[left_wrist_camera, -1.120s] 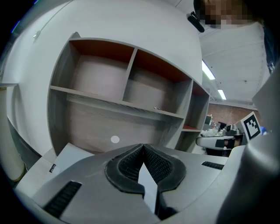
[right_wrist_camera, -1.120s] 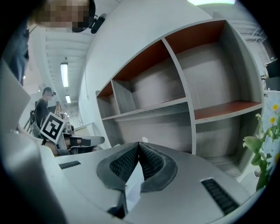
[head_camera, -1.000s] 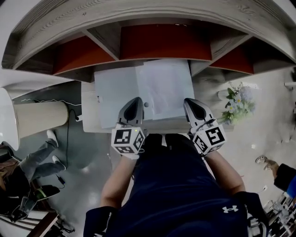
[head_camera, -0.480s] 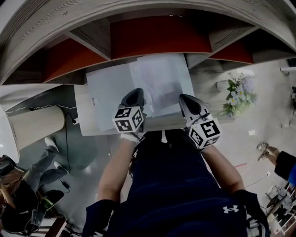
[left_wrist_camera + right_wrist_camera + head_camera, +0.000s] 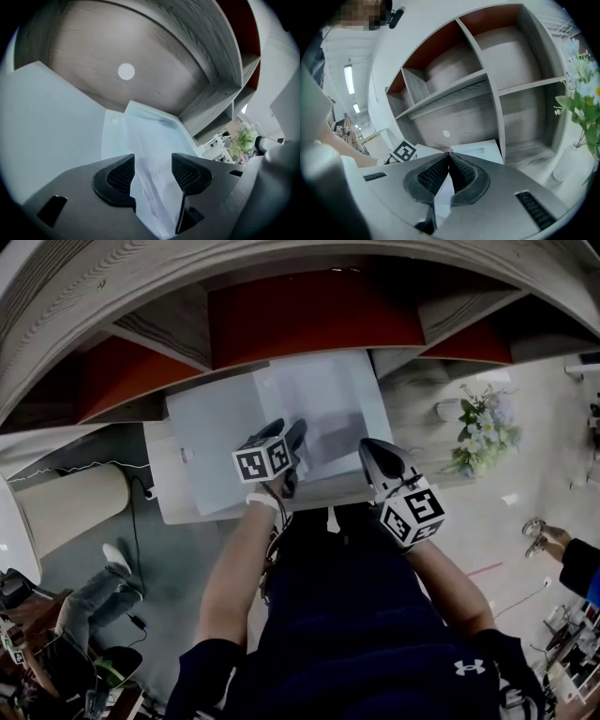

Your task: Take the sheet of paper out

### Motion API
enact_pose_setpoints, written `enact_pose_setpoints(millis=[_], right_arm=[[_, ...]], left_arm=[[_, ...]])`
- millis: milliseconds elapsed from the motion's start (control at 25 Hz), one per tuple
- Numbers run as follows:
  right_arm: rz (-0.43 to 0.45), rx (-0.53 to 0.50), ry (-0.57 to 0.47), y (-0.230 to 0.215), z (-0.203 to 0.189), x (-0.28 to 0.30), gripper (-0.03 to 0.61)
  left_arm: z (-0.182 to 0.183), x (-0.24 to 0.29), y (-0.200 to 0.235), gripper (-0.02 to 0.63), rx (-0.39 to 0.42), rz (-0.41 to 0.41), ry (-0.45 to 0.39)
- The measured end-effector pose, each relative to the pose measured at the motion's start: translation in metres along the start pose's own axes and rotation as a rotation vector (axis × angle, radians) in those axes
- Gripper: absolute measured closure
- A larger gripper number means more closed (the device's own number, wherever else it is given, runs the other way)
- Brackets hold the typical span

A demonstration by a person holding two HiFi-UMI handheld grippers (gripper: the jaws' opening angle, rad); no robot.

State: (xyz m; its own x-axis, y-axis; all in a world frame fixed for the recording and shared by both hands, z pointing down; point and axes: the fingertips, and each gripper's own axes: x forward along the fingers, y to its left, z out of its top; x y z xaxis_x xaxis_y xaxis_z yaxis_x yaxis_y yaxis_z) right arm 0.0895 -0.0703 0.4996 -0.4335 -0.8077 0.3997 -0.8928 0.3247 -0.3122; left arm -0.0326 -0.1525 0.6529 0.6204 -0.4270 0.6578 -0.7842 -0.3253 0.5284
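Observation:
A white sheet of paper (image 5: 328,404) lies on a white flat top (image 5: 211,427) below the shelf unit. My left gripper (image 5: 294,435) is low over the sheet's left edge. Its jaws have just been opening, and in the left gripper view the raised, creased sheet (image 5: 154,154) runs between the open left gripper (image 5: 152,171) pads, which stand apart from each other. My right gripper (image 5: 367,446) sits at the sheet's near right corner. In the right gripper view, the right gripper (image 5: 449,155) has its tips together with a white strip of the sheet (image 5: 443,192) between the pads.
A grey wooden shelf unit with red back panels (image 5: 309,324) curves over the white top. A vase of flowers (image 5: 483,432) stands on the floor at the right. A cream cylinder (image 5: 66,502) and a seated person's legs (image 5: 75,601) are at the left.
My left gripper has dropped and moved forward onto the sheet's left edge, rolled, and its jaws have come apart. The right gripper has sunk slightly.

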Motion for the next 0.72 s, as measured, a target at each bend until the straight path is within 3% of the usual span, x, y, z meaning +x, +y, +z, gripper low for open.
enact_pose_setpoints(millis=[200,720], right_arm=[[-0.005,0.026,0.009,-0.002,-0.007,-0.003,0.565],[-0.006,0.052,0.025,-0.008,-0.014,-0.005,0.565]], left_arm=[[-0.003,0.02,0.012,0.33,-0.038,0.032,0.057],[-0.006,0.04,0.019,0.33,-0.01,0.095,0.088]])
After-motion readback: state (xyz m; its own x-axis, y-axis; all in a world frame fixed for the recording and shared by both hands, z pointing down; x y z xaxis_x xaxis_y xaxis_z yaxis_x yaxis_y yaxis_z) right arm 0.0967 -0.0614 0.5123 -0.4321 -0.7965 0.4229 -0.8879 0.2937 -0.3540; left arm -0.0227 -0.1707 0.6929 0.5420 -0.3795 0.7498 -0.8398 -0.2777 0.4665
